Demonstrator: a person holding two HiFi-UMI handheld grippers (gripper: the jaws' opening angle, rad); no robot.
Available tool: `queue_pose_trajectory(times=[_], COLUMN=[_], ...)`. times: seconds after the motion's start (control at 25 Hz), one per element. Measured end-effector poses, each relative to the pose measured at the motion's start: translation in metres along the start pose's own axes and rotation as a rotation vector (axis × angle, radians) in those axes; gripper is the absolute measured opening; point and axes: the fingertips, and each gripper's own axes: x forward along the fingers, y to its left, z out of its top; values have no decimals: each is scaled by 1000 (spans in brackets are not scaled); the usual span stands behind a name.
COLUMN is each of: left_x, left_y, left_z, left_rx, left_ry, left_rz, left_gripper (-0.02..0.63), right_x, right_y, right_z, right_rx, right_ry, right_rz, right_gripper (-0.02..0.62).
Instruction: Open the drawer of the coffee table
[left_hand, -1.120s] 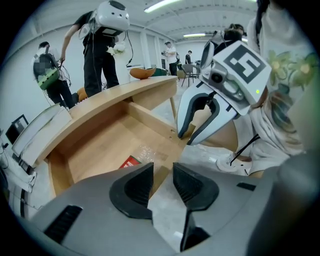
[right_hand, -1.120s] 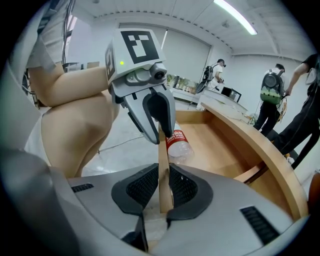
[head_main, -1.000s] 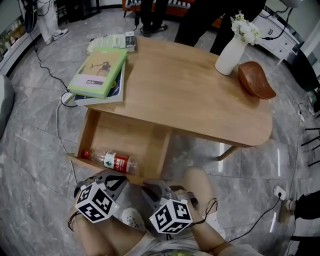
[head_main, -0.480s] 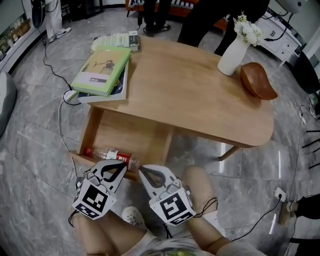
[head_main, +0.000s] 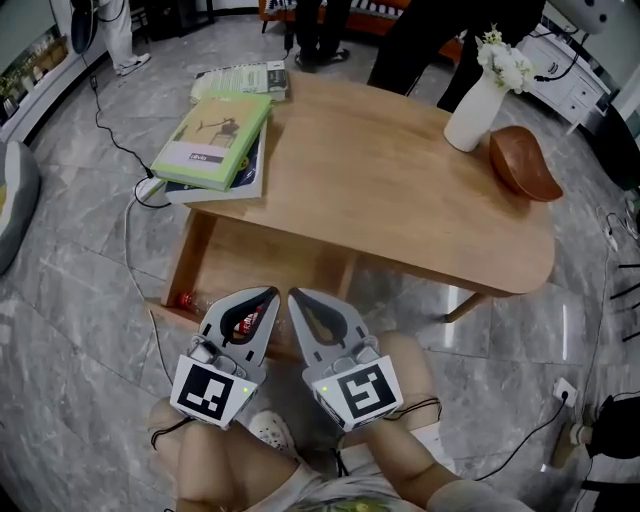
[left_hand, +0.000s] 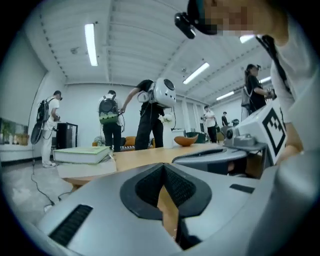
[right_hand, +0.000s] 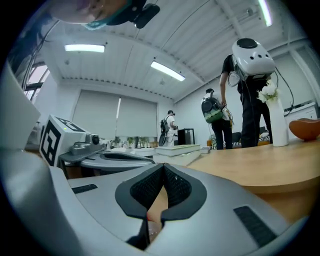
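Both claws sit side by side at the lower centre of the head view, over the person's knees, their tips aimed at the front edge of the drawer. The left claw is pinched fully together; in its own view the ribbed pads meet with nothing between them. The right claw has just been closing, and its own view shows its pads together and empty.

The drawer stands pulled out from under the lower left side of the table, its wooden floor exposed. A plastic bottle with a red cap lies inside along the front wall, mostly hidden behind the left claw.

On the tabletop, a stack of books lies at the upper left, overhanging the edge. A white vase of flowers and a brown bowl sit at the upper right, just beside each other.
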Motion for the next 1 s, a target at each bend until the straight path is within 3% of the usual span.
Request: queue_pose_trajectory(times=[0.28, 0.64, 1.0], left_x=[12, 22, 24], left_y=[2, 3, 2], left_z=[6, 2, 1], left_rx=[-19, 41, 7], left_ry=[-35, -7, -13], left_rz=[39, 72, 72], left_gripper=[9, 9, 9], right_x=[7, 8, 8], right_y=[-20, -17, -20], right_z=[0, 0, 1], right_rx=[41, 2, 15], right_ry=[-29, -25, -39], right_rz=[-74, -85, -117], right_gripper=[20, 20, 20])
